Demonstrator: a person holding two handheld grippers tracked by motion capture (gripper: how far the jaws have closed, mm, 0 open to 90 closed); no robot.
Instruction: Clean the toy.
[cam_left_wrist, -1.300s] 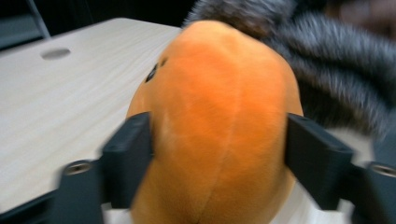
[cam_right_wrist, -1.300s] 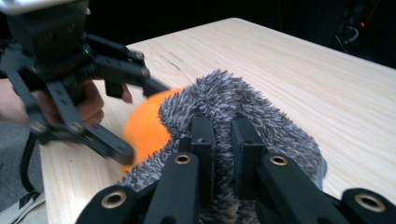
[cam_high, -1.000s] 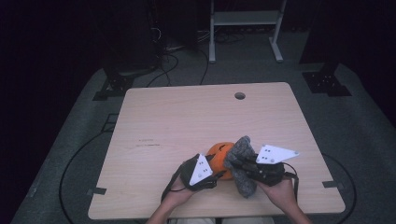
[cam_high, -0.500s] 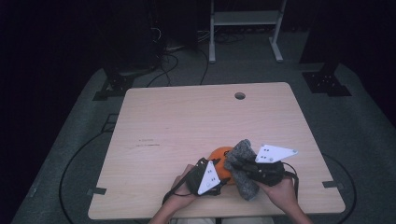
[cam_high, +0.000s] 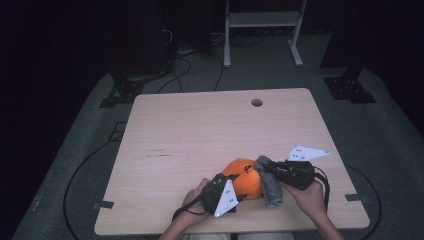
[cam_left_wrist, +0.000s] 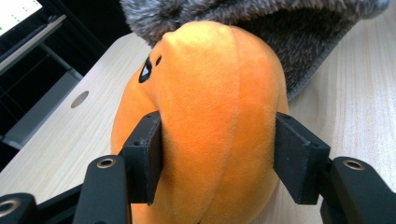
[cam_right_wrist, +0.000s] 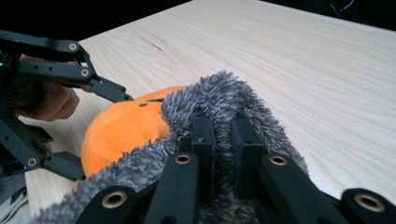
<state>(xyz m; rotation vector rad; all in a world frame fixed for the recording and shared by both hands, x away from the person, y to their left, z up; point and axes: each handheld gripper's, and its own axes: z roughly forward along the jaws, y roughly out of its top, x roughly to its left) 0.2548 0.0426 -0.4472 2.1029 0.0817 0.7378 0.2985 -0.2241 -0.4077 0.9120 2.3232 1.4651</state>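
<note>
Orange plush toy (cam_high: 243, 176) sits near the front edge of the wooden table (cam_high: 200, 130), well in front of the table's round hole (cam_high: 257, 102), and it is the landmark here. One such toy, one grey furry cover (cam_high: 269, 181), two grippers.

The left gripper (cam_left_wrist: 217, 140) has its jaws clamped on the toy's flanks, the pads sunk slightly into the fabric; they have just been closing a little after easing out, with the toy between them throughout. The right gripper (cam_right_wrist: 223, 135) has its jaws pinched together on a fold of the cover.

Compared with a second ago, the cover has come down: it stood above the toy's right side then, and now it lies low against that side, its rim draped over the toy's top in the left gripper view. Judging by that, the cover is being drawn over the toy, and most of the orange body is still bare.
</note>
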